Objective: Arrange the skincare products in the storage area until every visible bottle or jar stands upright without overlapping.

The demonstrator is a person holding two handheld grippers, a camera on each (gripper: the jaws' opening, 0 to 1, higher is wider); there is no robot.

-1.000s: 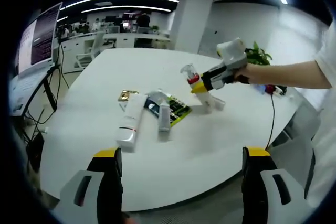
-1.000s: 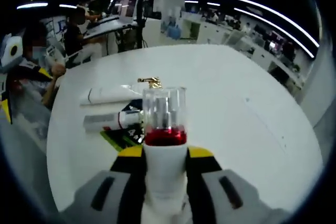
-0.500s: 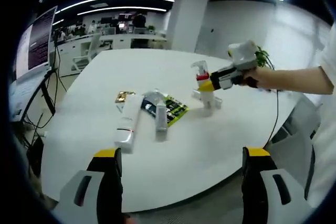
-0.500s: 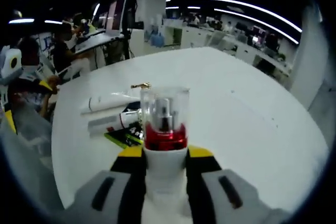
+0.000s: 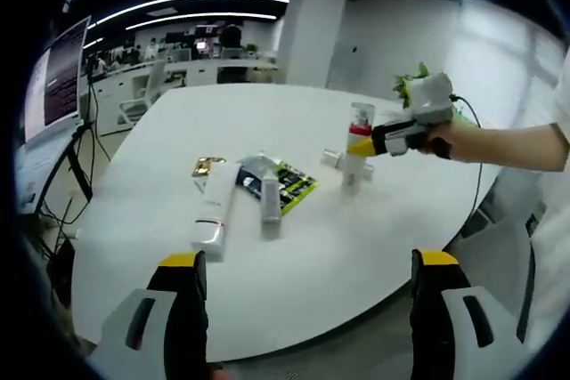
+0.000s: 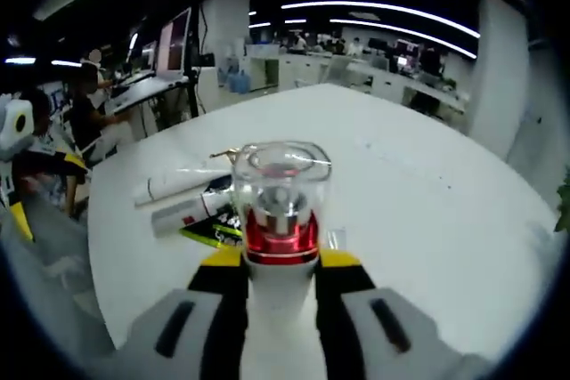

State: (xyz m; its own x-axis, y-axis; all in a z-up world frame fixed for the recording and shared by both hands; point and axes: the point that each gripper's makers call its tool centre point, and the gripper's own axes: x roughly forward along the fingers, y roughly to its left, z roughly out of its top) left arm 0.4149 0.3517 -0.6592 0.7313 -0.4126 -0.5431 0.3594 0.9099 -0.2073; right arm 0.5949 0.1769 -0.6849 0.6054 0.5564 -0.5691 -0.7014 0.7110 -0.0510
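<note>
Skincare products lie scattered mid-table (image 5: 294,255), and going left to right in the left gripper view we start with the left gripper (image 5: 303,309), jaws spread wide with nothing between them, hanging back at the near edge, likely waiting its turn. Next, a long white tube (image 5: 214,206) flat on its side, long axis running from near to far, with a small gold-topped item (image 5: 207,165) at its far end. Beside it lies a shorter grey-white tube (image 5: 270,203), also flat, partly over a green-and-black flat packet (image 5: 294,186), so that overlap wants fixing. Further right, the pump bottle (image 5: 358,150), white body, red collar, clear cap, is clamped in the right gripper (image 5: 372,141), the person's hand (image 5: 445,138) behind it. It is upright, long axis vertical, cap up, base at or just off the tabletop; I cannot tell which. A small whitish item (image 5: 332,158) sits just beside its foot. From the right gripper view the bottle (image 6: 280,229) rises straight between the jaws, gripped at the white body below the collar, a hold low enough to set it down standing.
</note>
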